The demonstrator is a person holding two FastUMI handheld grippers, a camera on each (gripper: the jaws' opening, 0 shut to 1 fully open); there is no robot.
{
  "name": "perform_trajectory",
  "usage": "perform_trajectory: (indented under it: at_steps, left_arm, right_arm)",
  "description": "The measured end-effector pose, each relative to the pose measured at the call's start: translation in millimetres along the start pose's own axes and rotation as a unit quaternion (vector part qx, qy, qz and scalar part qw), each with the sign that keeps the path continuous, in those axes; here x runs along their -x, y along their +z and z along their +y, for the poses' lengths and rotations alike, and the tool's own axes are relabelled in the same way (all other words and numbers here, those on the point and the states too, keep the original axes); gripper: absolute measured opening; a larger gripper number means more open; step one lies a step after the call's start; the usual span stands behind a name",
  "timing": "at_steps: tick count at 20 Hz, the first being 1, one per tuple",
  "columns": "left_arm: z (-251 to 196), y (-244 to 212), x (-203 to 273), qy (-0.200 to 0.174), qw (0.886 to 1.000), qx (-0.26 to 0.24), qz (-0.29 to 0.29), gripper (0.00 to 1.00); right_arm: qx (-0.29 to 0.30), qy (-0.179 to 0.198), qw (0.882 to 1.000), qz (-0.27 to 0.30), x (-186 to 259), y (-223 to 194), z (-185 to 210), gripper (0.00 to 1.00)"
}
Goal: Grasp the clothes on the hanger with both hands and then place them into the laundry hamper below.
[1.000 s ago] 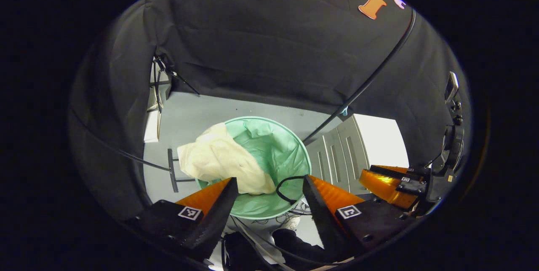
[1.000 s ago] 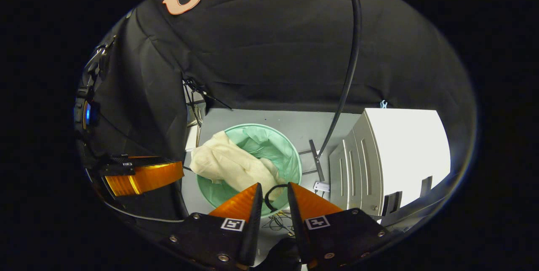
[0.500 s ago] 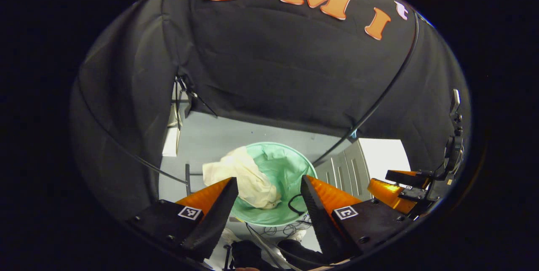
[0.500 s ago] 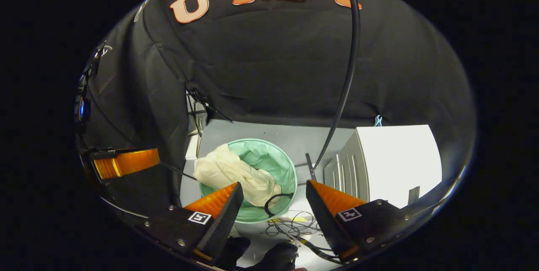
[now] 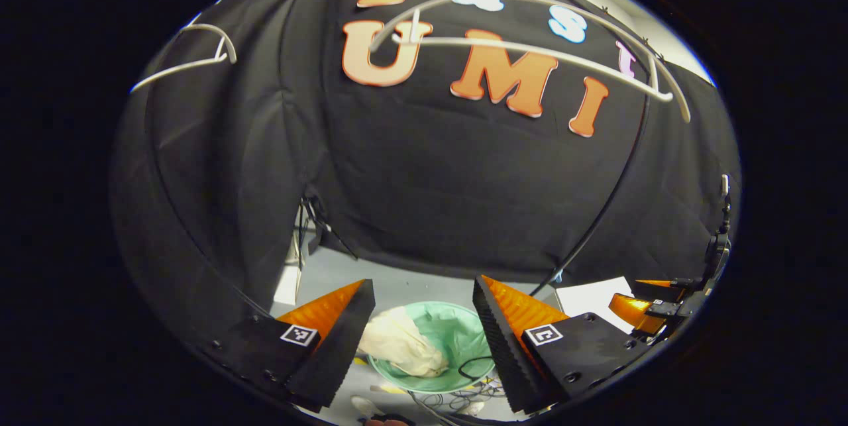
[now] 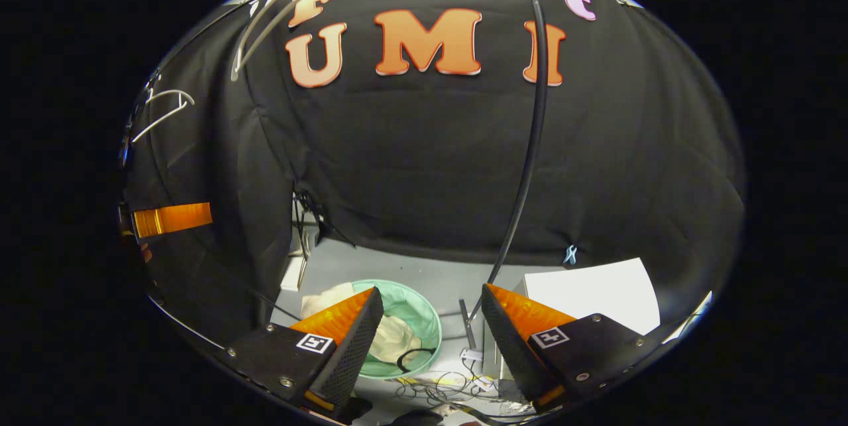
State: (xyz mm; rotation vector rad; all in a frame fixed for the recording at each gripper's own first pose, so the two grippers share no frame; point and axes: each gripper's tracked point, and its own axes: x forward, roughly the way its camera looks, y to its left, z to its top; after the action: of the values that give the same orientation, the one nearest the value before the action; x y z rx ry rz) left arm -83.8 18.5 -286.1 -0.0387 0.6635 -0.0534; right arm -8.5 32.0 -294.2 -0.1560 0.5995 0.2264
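**Clothes dropped, grippers rising**

Both grippers have lifted away since a second ago, so the hamper (image 5: pixel 434 353) looks smaller. Left gripper (image 5: pixel 422 340) and right gripper (image 6: pixel 430 340) are spread wide, empty. Cream clothes (image 5: pixel 401 346) drape over its rim; the bare hanger (image 5: pixel 530 48) hangs above.

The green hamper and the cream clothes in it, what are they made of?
The laundry hamper looks like thin soft fabric or mesh, matte mint green: its lining wrinkles and sags inside a stiff round rim. The cream clothes look like light woven cloth, maybe cotton, crumpled in soft folds with no shine. Neither can be told for sure.
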Motion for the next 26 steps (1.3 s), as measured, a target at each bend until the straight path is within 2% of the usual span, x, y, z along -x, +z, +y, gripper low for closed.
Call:
perform_trajectory:
  at_steps: [4, 5, 6, 8, 9, 11, 14, 16, 19, 21, 22, 23, 26]
  left_arm:
    - [10.4, 63.9, 32.5, 0.006, 0.997, -0.007, -0.071, 0.98]
    - [9.4, 76.3, 37.8, 0.007, 0.996, -0.008, -0.09, 1.0]
    - [7.9, 89.9, 46.4, 0.009, 0.994, -0.011, -0.11, 0.98]
    - [9.3, 116.6, 68.5, 0.014, 0.989, -0.019, -0.145, 1.0]
    - [14.5, 129.1, 79.9, 0.015, 0.987, -0.022, -0.161, 0.97]
    - [16.6, 151.3, 97.5, 0.018, 0.981, -0.028, -0.189, 0.97]
    - [18.7, 175.9, 119.4, 0.027, 0.973, -0.031, -0.229, 1.0]
    - [21.8, 188.8, 130.3, 0.033, 0.968, -0.028, -0.248, 0.94]
    - [30.3, 204.7, 145.2, 0.045, 0.96, -0.026, -0.274, 0.94]
    - [37.0, 211.1, 151.4, 0.05, 0.957, -0.022, -0.284, 0.94]
    - [38.4, 212.5, 152.6, 0.052, 0.956, -0.019, -0.288, 0.94]
    - [39.0, 213.5, 152.2, 0.053, 0.955, -0.018, -0.29, 0.94]
    - [40.7, 215.1, 150.5, 0.058, 0.954, -0.023, -0.292, 0.97]
  right_arm:
    - [0.018, -0.017, 0.998, -0.056, 35.5, 52.1, -11.1, 0.93]
    - [0.02, -0.019, 0.997, -0.068, 43.0, 63.7, -12.8, 0.93]
    - [0.018, -0.019, 0.997, -0.079, 51.4, 74.1, -13.0, 0.93]
    - [0.014, -0.02, 0.994, -0.103, 69.0, 94.3, -15.1, 0.93]
    - [0.016, -0.023, 0.993, -0.115, 77.7, 105.0, -18.0, 0.92]
    - [0.023, -0.029, 0.99, -0.139, 95.4, 122.2, -23.4, 0.92]
    - [0.028, -0.033, 0.983, -0.178, 128.5, 147.3, -26.5, 0.92]
    - [0.026, -0.034, 0.979, -0.2, 143.1, 163.4, -27.9, 0.92]
    - [0.032, -0.045, 0.971, -0.232, 160.4, 181.9, -36.3, 0.92]
    - [0.036, -0.051, 0.967, -0.249, 168.0, 190.3, -38.1, 0.92]
    - [0.036, -0.055, 0.965, -0.254, 170.9, 193.5, -39.6, 0.96]
    - [0.036, -0.056, 0.964, -0.257, 172.9, 196.0, -40.2, 0.92]
    - [0.03, -0.057, 0.963, -0.263, 175.4, 199.0, -42.8, 0.92]
